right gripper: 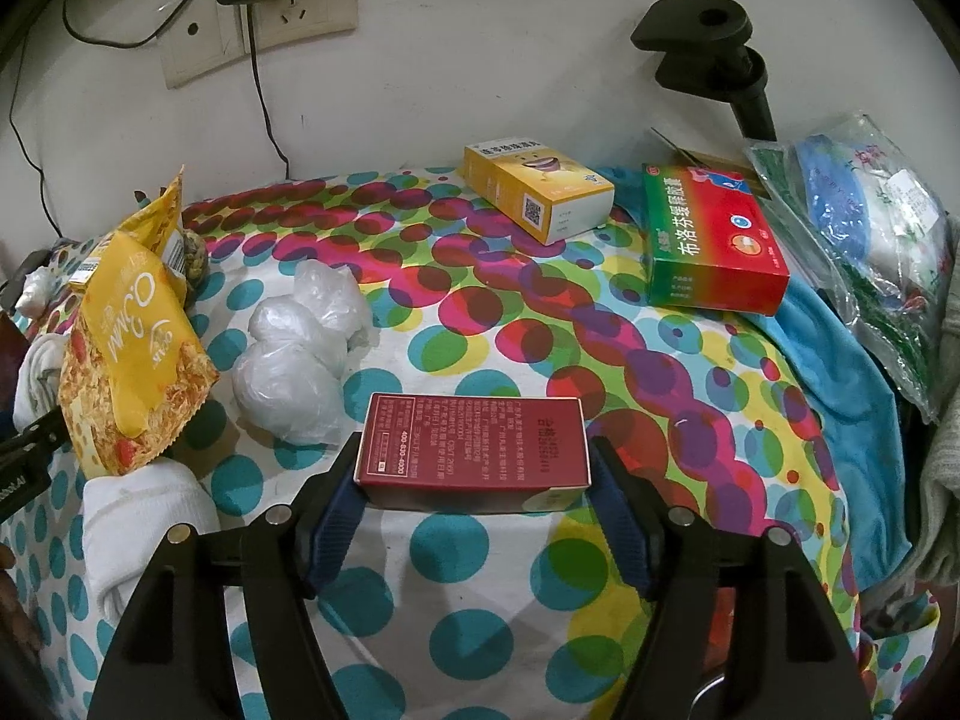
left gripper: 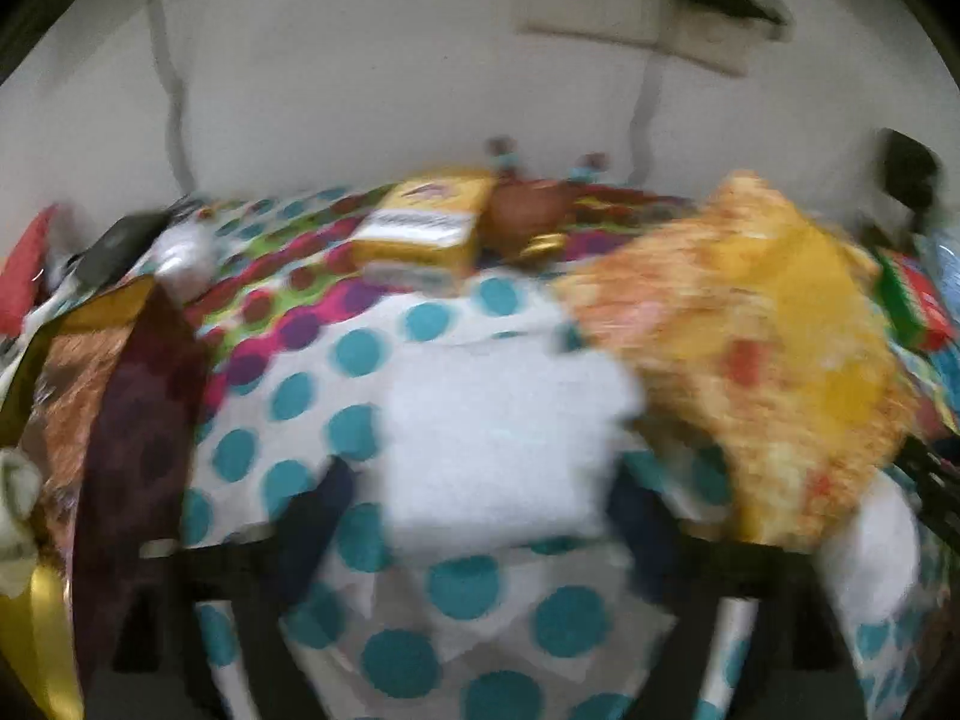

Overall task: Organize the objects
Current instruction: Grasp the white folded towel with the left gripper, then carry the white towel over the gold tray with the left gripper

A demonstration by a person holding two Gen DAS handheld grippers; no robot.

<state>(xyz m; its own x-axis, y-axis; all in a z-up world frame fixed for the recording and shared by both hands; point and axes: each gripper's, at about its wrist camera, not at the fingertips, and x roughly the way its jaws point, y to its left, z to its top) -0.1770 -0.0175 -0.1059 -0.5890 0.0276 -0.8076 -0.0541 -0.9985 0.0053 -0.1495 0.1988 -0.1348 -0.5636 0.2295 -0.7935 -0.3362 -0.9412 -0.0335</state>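
Progress: early, I judge | right gripper [right gripper: 474, 474] fingers released around red box [right gripper: 471, 444], near desk [right gripper: 690, 396] front edge | left gripper [left gripper: 474, 516] fingers released, blurred | yellow box [right gripper: 537, 189], green-red box [right gripper: 714, 246], snack bag [right gripper: 129, 330] still scattered.

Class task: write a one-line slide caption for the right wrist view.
Right gripper brackets a dark red rectangular carton on the polka-dot tablecloth, jaws slightly apart from its sides.
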